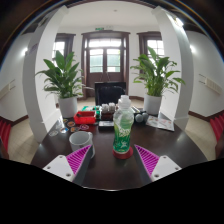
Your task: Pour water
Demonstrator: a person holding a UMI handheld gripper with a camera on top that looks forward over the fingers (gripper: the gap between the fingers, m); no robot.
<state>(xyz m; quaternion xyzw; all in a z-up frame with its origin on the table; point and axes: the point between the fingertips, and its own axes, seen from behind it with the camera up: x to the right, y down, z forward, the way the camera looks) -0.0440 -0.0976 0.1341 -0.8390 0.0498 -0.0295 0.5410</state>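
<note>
A clear plastic bottle with a green label [122, 131] stands upright on the dark round table [170, 140], just ahead of my fingers and between their lines, with a gap at either side. A pale cup [80, 144] stands on the table left of the bottle, right by my left pad [78, 159]. My gripper [113, 161] is open, its magenta pads spread wide, the right pad [148, 160] well clear of the bottle. Nothing is held.
Beyond the bottle lie a red box [85, 118], dark items and small objects [140, 118] at the table's far side. Two large potted plants [62, 80] [156, 75] flank a dark door [105, 62] behind the table.
</note>
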